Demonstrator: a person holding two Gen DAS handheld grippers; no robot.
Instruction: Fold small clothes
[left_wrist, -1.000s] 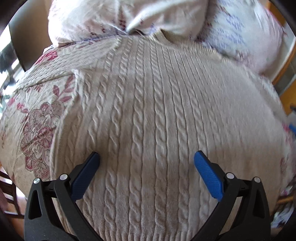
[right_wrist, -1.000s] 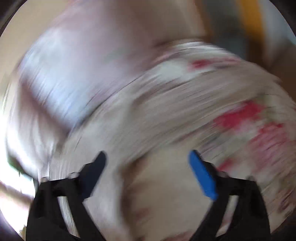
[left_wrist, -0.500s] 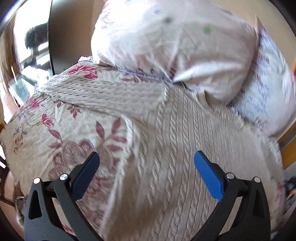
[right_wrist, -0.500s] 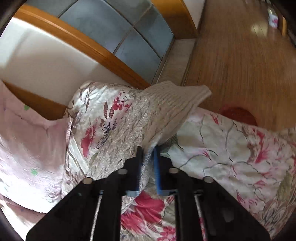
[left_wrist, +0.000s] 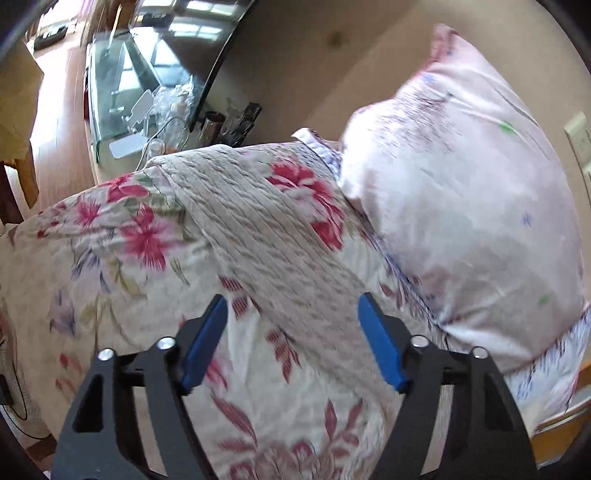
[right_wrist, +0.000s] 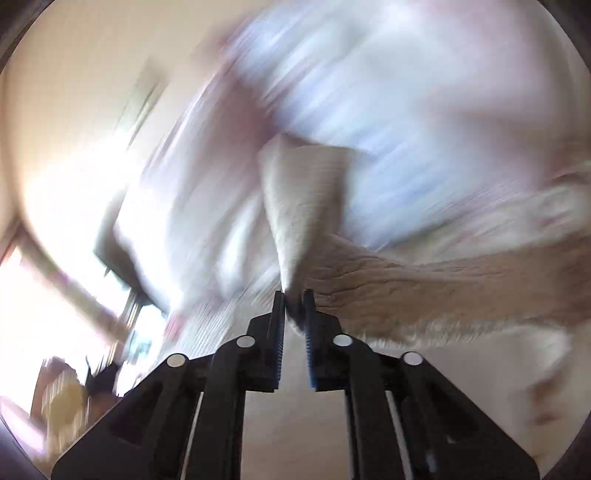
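Between the right tongs (right_wrist: 294, 314), a sleeve (right_wrist: 306, 192) of the sweater is pinched, held up against a blurred background. Only the left view shows the bed (left_wrist: 92, 266): the left tongs (left_wrist: 291, 332) gape over the other sleeve (left_wrist: 258, 229), a pillow (left_wrist: 461, 192) beyond.

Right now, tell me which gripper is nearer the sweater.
Right. The right gripper is shut on a fold of the sweater; the left gripper hangs open above a sleeve, not touching.
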